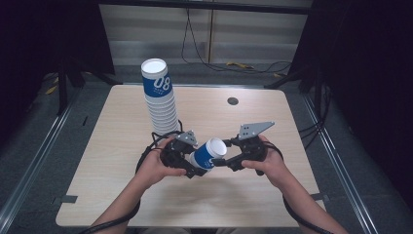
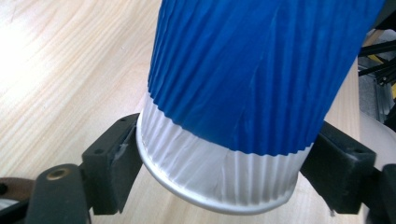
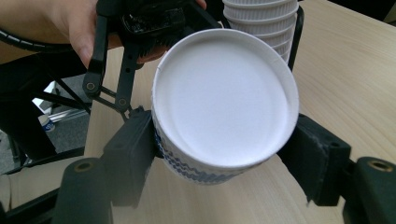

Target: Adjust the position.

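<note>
A blue and white paper cup (image 1: 207, 153) hangs on its side a little above the wooden table (image 1: 112, 185), held between both grippers. My left gripper (image 1: 195, 160) clamps the white band near its open rim (image 2: 215, 182), and both pads touch the cup wall. My right gripper (image 1: 222, 152) is shut on the closed base end, whose flat white bottom (image 3: 224, 98) faces the right gripper view. The left gripper (image 3: 140, 28) and the hand holding it appear behind the cup there.
A tall stack of upturned paper cups (image 1: 159, 97) stands on the table just behind the left hand, and its lower part (image 3: 261, 18) is close behind the held cup. A round cable hole (image 1: 233, 101) sits near the far edge. Cables lie on the floor beyond.
</note>
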Demonstrator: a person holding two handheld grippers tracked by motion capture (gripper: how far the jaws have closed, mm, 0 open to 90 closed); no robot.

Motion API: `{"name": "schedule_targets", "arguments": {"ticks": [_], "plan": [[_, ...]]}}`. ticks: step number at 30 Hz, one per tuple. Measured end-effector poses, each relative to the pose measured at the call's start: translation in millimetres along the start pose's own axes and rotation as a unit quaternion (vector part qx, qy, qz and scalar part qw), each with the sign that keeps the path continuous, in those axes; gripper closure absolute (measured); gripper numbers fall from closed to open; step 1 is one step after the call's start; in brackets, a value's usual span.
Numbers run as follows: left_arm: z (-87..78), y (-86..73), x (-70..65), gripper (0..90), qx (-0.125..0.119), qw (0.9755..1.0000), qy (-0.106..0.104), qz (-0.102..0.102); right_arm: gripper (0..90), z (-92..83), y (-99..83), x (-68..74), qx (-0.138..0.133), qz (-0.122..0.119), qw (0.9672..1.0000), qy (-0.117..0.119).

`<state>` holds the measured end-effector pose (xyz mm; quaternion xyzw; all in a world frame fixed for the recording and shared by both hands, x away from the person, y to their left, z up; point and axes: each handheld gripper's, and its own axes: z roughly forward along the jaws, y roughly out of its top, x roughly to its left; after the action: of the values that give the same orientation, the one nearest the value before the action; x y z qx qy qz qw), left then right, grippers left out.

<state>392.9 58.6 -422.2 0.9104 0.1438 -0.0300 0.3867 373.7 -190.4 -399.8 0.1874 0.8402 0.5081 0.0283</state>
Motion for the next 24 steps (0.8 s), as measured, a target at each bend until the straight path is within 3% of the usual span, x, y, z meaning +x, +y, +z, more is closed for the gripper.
{"name": "schedule_targets", "arguments": {"ticks": [6, 14, 18, 24], "plan": [[-2.2, -0.1, 0.1, 22.1, 0.008, 1.0000, -0.004, 0.002, 28.1, 1.6, -0.6, 1.4, 0.002, -0.007, 1.0000, 0.003], [-7.2, 4.8, -3.0, 22.7, 0.033, 0.9993, -0.001, 0.015, 20.8, 6.1, -2.4, 2.3, 0.011, -0.010, 0.9999, 0.005], [-10.3, 5.2, -2.9, 23.0, 0.044, 0.9989, 0.002, 0.019, 16.0, 7.4, -3.2, 2.5, 0.021, -0.011, 0.9997, -0.006], [-12.3, 4.9, -1.7, 23.0, 0.062, 0.9980, 0.006, 0.015, 15.2, 5.7, -3.8, 2.2, 0.029, -0.016, 0.9994, -0.005]]}}
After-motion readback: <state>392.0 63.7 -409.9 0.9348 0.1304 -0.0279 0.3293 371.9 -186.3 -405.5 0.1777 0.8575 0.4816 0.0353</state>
